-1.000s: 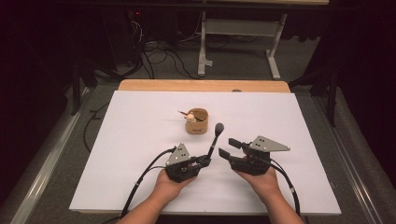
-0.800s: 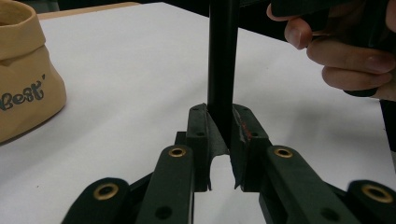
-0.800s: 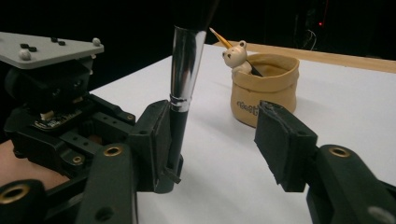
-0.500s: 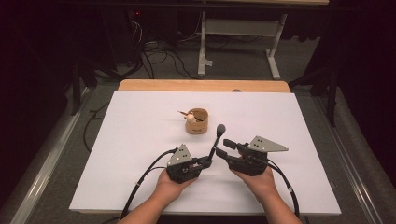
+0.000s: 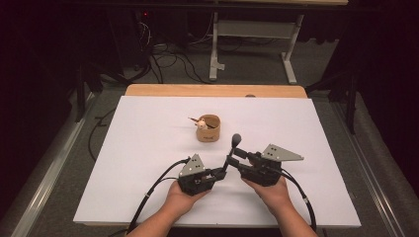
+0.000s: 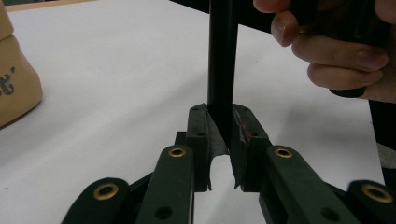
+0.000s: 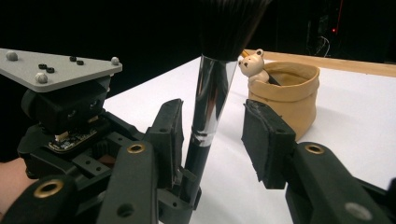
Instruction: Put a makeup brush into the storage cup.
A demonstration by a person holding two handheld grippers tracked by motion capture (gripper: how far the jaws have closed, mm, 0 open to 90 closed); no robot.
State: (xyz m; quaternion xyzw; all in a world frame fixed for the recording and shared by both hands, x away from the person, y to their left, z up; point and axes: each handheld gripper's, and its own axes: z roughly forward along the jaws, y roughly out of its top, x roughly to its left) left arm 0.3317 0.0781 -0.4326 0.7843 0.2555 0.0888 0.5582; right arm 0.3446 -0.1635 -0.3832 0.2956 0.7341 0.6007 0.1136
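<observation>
Squeezing the brush [image 7: 205,116] handle, the left gripper [image 6: 225,140] holds tight; the right gripper [image 7: 219,135] has been closing, maybe touching one side.

Bright, evenly lit white table [image 5: 148,163] amid dim surroundings; soft close-up blur, faint shadows.

1. Both forearms come in from the near edge of the high view, side by side and close together.
2. The left gripper [image 5: 221,174] lies low in the left hand [image 5: 185,195] — its jaws are clamped tight on a thin upright black shaft.
3. The right gripper [image 5: 238,157] sits in the right hand [image 5: 269,190], pointing toward the left one — its jaws have just been closing, with a gap left between them.
</observation>
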